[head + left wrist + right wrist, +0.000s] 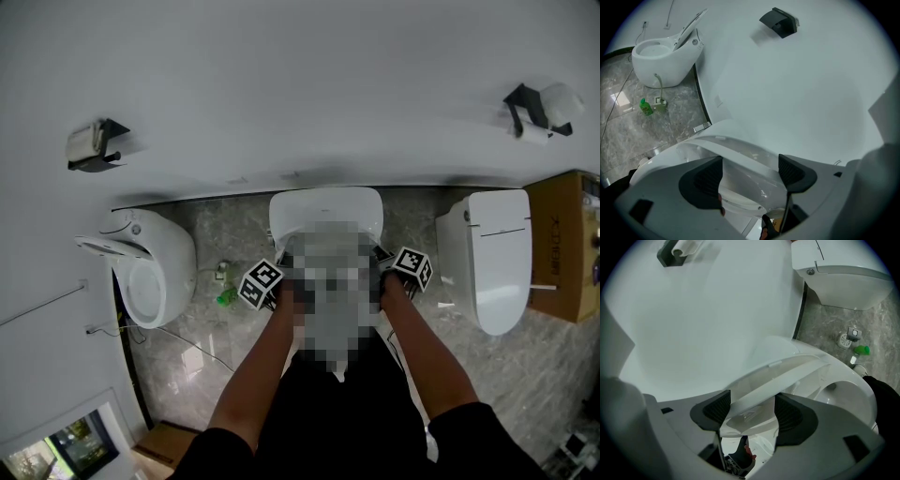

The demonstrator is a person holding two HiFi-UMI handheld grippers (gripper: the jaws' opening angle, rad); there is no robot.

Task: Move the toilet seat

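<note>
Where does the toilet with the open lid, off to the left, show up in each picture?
Head view: open-lid toilet, middle left.
Left gripper view: top left.
Right gripper view: not in it.
Shared landmark: raised toilet seat, central in the head view, low centre in both gripper views.

The right gripper's 2 jaws press either side of the tilted toilet seat. Up-right of the seat stands another toilet, right of it a green bottle, up-left a paper holder.

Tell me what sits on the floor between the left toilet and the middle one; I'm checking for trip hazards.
A small green bottle and a small white fitting beside it, seen in the head view and left gripper view.
</note>
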